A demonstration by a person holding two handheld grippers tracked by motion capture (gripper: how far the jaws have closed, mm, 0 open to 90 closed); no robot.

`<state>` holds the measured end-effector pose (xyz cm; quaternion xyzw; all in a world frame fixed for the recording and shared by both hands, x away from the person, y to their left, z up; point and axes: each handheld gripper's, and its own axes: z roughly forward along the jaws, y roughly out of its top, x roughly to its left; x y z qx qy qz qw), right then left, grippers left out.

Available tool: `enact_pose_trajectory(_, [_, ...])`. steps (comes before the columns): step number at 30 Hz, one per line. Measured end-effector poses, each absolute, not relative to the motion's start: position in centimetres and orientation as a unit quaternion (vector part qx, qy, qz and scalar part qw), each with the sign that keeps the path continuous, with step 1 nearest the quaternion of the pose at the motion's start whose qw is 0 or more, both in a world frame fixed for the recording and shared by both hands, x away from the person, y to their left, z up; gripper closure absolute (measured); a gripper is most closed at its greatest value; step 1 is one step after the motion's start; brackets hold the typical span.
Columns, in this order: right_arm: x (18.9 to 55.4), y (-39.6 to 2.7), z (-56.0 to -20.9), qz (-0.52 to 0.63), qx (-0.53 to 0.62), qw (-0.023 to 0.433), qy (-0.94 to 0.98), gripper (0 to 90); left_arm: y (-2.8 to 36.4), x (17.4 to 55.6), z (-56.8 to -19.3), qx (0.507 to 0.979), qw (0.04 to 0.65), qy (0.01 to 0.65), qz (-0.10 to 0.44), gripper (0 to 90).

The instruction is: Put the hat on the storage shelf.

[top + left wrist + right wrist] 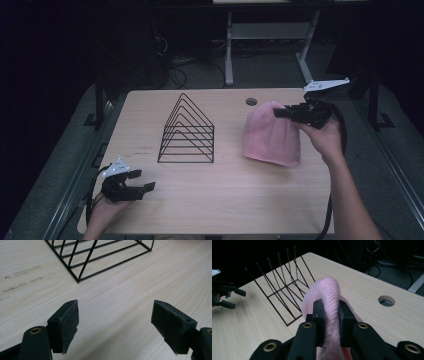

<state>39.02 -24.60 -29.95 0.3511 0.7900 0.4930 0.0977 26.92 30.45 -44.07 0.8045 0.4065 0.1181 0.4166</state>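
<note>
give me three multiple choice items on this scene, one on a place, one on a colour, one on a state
1. Where does the wire rack stand relative to the knit hat in the high view?
A. to its left
B. to its right
C. on top of it

2. What colour is the knit hat?
A. blue
B. pink
C. green

3. How does the right hand-held gripper stand?
A. open, over bare table
B. shut on the wire rack
C. shut on the knit hat

Key:
1 A: in the high view the black rack sits mid-table, with the hat further right.
2 B: the knit fabric shows pink in the high view and in the right gripper view.
3 C: in the right gripper view a fold of the hat is pinched between both pads, while the left hand-held gripper hangs open over bare wood.
</note>
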Motion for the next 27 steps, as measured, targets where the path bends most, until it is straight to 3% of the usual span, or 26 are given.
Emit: enact_pose_trajectory(27, [37.7,-19.4,-22.8,0.514,0.261,0.11,0.81,79.1,29.4,28.2,-38.3,0.821,0.443,0.343,0.11,22.2])
